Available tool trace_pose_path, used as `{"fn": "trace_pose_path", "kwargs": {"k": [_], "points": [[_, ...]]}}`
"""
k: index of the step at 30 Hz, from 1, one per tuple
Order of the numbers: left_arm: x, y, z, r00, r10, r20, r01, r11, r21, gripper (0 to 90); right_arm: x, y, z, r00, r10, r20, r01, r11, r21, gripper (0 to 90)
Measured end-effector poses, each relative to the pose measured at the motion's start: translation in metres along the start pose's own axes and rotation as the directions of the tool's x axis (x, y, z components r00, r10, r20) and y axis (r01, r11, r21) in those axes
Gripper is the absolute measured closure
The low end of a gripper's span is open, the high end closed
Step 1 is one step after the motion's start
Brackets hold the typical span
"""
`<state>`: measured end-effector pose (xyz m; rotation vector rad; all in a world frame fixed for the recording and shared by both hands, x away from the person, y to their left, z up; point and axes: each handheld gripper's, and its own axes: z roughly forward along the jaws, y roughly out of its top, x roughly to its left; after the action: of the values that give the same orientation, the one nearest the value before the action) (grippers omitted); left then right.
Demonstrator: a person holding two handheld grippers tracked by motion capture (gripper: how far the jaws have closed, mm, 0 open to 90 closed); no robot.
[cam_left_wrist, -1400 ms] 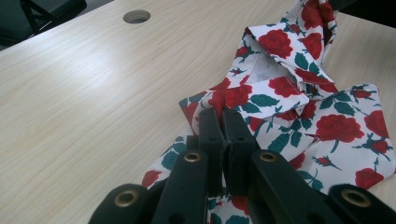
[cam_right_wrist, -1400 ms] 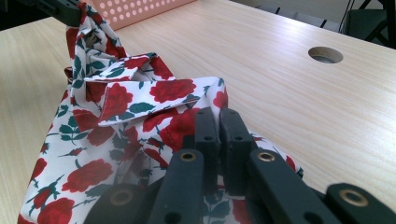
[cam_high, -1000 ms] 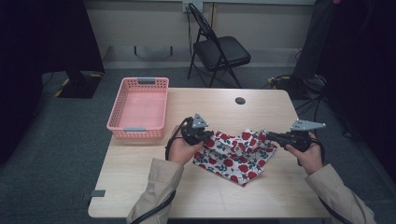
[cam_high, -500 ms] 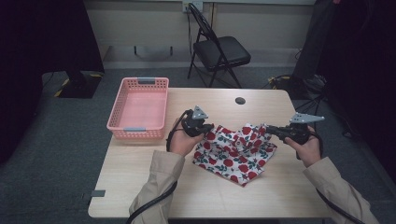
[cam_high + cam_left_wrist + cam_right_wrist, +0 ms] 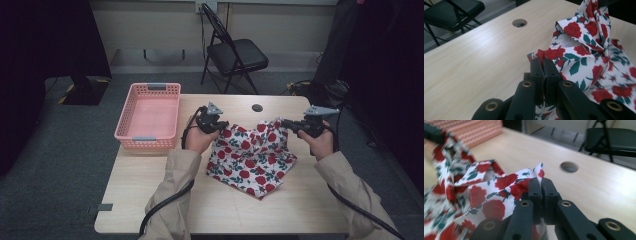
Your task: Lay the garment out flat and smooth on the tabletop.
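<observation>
A white cloth with red roses and green leaves (image 5: 250,160) lies in the middle of the wooden table (image 5: 150,200), its far edge lifted off the surface. My left gripper (image 5: 222,125) is shut on the cloth's far left corner (image 5: 541,53), the jaws pressed together with fabric between them. My right gripper (image 5: 284,122) is shut on the far right corner (image 5: 539,173) in the same way. Between the two grippers the raised edge sags and bunches into folds (image 5: 586,37). The near part of the cloth rests flat on the table.
A pink plastic basket (image 5: 149,116) stands at the table's left side, beside my left hand. A round cable hole (image 5: 257,107) sits in the tabletop near the far edge. A black folding chair (image 5: 235,52) stands beyond the table.
Both grippers have moved away from me toward the far edge and risen slightly, drawing the cloth's far edge with them. Both grips have held.
</observation>
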<state>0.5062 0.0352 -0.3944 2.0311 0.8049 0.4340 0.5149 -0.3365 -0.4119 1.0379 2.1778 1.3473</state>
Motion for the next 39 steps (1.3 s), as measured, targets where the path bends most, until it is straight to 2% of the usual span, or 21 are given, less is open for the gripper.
{"fn": "trace_pose_path", "kwargs": {"k": [2, 4, 5, 6, 7, 8, 10, 11, 13, 15, 21, 26, 31, 39], "points": [[0.005, 0.003, 0.002, 0.9993, -0.014, -0.036, 0.012, 0.9992, -0.037, 88.0, -0.006, 0.01, 0.006, 0.9986, 0.028, 0.045, -0.027, 0.999, -0.024, 86.4], [0.01, 0.002, 0.005, 0.9983, -0.037, -0.046, 0.034, 0.9975, -0.062, 87.3, -0.01, 0.018, 0.011, 0.9962, 0.045, 0.075, -0.042, 0.998, -0.043, 81.6], [0.01, 0.001, 0.007, 0.9972, -0.064, -0.039, 0.061, 0.9956, -0.071, 83.1, -0.009, 0.021, 0.012, 0.9958, 0.038, 0.083, -0.035, 0.998, -0.046, 77.1], [0.01, -0.001, 0.008, 0.9966, -0.079, -0.022, 0.078, 0.9943, -0.073, 72.5, -0.007, 0.022, 0.013, 0.9967, 0.026, 0.077, -0.023, 0.999, -0.043, 69.6], [0.009, -0.003, 0.009, 0.9979, -0.064, -0.014, 0.062, 0.9955, -0.071, 61.1, -0.004, 0.022, 0.013, 0.9973, 0.016, 0.072, -0.014, 0.999, -0.033, 60.3], [0.006, -0.006, 0.01, 0.9989, -0.046, -0.011, 0.045, 0.9974, -0.056, 56.7, -0.001, 0.02, 0.013, 0.9978, 0.002, 0.066, 0.0, 1.0, -0.025, 58.7], [0.002, -0.01, 0.01, 0.9988, -0.048, 0.002, 0.048, 0.9984, -0.029, 44.4, 0.007, 0.015, 0.012, 0.9987, -0.031, 0.039, 0.031, 1.0, -0.003, 50.4], [-0.001, -0.013, 0.01, 0.9983, -0.056, 0.014, 0.057, 0.998, -0.028, 39.9, 0.011, 0.012, 0.011, 0.9981, -0.045, 0.043, 0.044, 0.999, 0.005, 44.4], [-0.005, -0.017, 0.008, 0.9983, -0.049, 0.031, 0.05, 0.9986, -0.017, 35.3, 0.017, 0.006, 0.008, 0.9983, -0.056, 0.016, 0.056, 0.998, 0.013, 41.0], [-0.011, -0.023, 0.006, 0.998, -0.049, 0.039, 0.049, 0.9987, -0.011, 31.7, 0.024, 0.0, 0.004, 0.9973, -0.072, 0.015, 0.071, 0.997, 0.017, 35.7], [-0.031, -0.041, 0.0, 0.996, -0.026, 0.085, 0.024, 0.9996, 0.016, 25.9, 0.044, -0.021, -0.008, 0.9953, -0.092, -0.031, 0.093, 0.995, 0.046, 29.6], [-0.044, -0.056, -0.004, 0.9936, -0.011, 0.113, 0.008, 0.9996, 0.026, 24.8, 0.054, -0.045, -0.013, 0.9939, -0.098, -0.051, 0.101, 0.992, 0.071, 28.2], [-0.054, -0.069, -0.008, 0.9914, -0.004, 0.131, 0.0, 0.9996, 0.028, 24.7, 0.058, -0.065, -0.018, 0.9936, -0.096, -0.06, 0.1, 0.992, 0.082, 27.3], [-0.066, -0.093, -0.008, 0.9883, 0.001, 0.152, -0.009, 0.9984, 0.055, 24.7, 0.061, -0.086, -0.025, 0.9938, -0.088, -0.068, 0.096, 0.989, 0.112, 26.8]]}}
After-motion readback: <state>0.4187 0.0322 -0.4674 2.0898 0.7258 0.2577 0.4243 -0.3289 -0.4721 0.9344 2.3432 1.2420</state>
